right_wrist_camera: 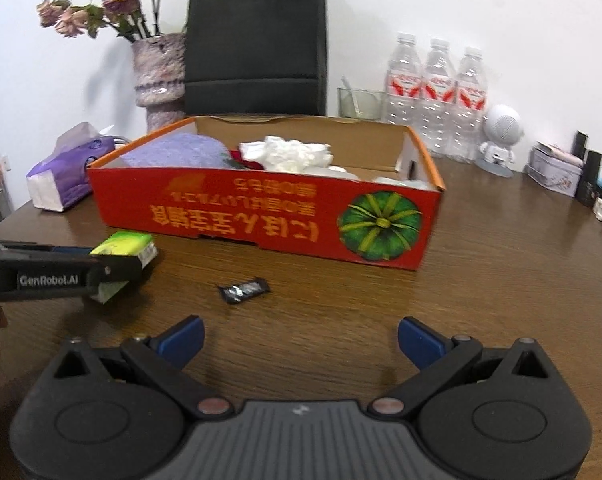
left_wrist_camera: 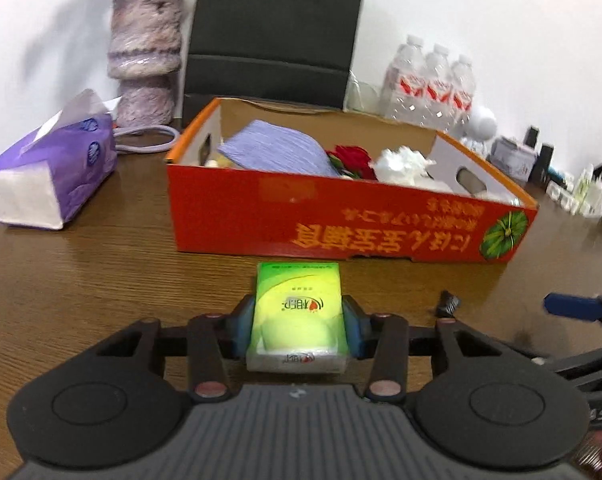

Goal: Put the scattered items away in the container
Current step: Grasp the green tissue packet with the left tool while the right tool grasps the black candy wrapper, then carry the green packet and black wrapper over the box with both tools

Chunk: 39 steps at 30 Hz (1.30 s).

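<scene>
Blue-padded fingers [left_wrist_camera: 353,326] of the left gripper [left_wrist_camera: 299,326] stand closed against the two long sides of a green tissue pack [left_wrist_camera: 299,316], which lies flat on the wooden table [left_wrist_camera: 81,280] — its long axis runs straight away from the camera, its far end toward the red cardboard box [left_wrist_camera: 341,220] just beyond it. In the right wrist view the same pack [right_wrist_camera: 125,250] shows between the left gripper's black arms [right_wrist_camera: 113,270], lying at a slant near the box's front left corner [right_wrist_camera: 261,216].

Wide apart and empty stands the right gripper [right_wrist_camera: 301,340], its blue pads [right_wrist_camera: 185,338] held over bare tabletop [right_wrist_camera: 501,280]. A small dark wrapped candy [right_wrist_camera: 243,290] lies ahead of it, lengthwise across the view and slightly tilted, between the gripper and the box; the left view catches it too [left_wrist_camera: 449,304], off to the right of the pack.

Inside the box lie a lilac cloth [left_wrist_camera: 277,152], something red [left_wrist_camera: 351,160] and crumpled white paper [left_wrist_camera: 401,166]. The box front carries upside-down yellow lettering and a green pumpkin picture [right_wrist_camera: 381,226].

Behind the box stand a black chair back [left_wrist_camera: 273,32], a mottled vase [right_wrist_camera: 159,76] with dried flowers [right_wrist_camera: 101,0], three water bottles [right_wrist_camera: 437,88], a glass [right_wrist_camera: 359,104] and a small white figure [right_wrist_camera: 499,140] — all against a white wall. A purple tissue pack [left_wrist_camera: 53,172] sits at the table's left.
</scene>
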### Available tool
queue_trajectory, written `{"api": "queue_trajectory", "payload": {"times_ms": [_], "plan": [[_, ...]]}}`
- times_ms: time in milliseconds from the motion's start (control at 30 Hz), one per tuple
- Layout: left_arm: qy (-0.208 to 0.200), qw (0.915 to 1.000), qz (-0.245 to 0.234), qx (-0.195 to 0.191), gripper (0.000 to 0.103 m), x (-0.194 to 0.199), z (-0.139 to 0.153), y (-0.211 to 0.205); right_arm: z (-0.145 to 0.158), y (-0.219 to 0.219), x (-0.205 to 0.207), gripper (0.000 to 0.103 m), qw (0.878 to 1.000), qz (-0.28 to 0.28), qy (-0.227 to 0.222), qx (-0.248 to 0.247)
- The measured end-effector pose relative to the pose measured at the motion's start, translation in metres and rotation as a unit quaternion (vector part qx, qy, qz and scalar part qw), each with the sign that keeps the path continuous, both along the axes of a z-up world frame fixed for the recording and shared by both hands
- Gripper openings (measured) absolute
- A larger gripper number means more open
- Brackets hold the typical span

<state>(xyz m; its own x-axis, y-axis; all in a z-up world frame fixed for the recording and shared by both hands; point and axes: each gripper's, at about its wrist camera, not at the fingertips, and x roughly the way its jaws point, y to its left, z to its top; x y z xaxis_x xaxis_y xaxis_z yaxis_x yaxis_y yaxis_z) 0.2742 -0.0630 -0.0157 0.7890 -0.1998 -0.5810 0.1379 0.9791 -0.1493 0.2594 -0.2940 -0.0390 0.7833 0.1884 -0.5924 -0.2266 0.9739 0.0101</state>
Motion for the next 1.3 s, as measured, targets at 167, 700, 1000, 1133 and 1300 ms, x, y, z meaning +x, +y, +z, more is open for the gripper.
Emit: {"api": "queue_trajectory", "payload": {"times_ms": [167, 700, 1000, 1133, 1300], "plan": [[0.002, 0.9996, 0.012, -0.026, 0.046, 0.003, 0.004, 0.020, -0.002, 0.023, 0.015, 0.103, 1.000, -0.006, 0.010, 0.009], [0.001, 0.9987, 0.012, -0.050, 0.046, 0.000, 0.008, 0.045, -0.002, 0.041, 0.017, 0.014, 0.998, -0.050, 0.016, 0.018], [-0.009, 0.9991, 0.003, -0.041, 0.046, -0.008, 0.010, 0.037, 0.004, 0.033, -0.003, 0.014, 0.998, -0.049, -0.007, 0.034], [-0.020, 0.9993, -0.007, -0.031, 0.046, -0.018, 0.016, 0.030, 0.011, 0.030, -0.012, 0.014, 0.998, -0.047, -0.018, 0.041], [-0.071, 0.9970, -0.013, -0.026, 0.046, -0.028, 0.050, 0.022, 0.030, 0.025, -0.016, 0.014, 0.997, -0.035, -0.041, 0.047]]}}
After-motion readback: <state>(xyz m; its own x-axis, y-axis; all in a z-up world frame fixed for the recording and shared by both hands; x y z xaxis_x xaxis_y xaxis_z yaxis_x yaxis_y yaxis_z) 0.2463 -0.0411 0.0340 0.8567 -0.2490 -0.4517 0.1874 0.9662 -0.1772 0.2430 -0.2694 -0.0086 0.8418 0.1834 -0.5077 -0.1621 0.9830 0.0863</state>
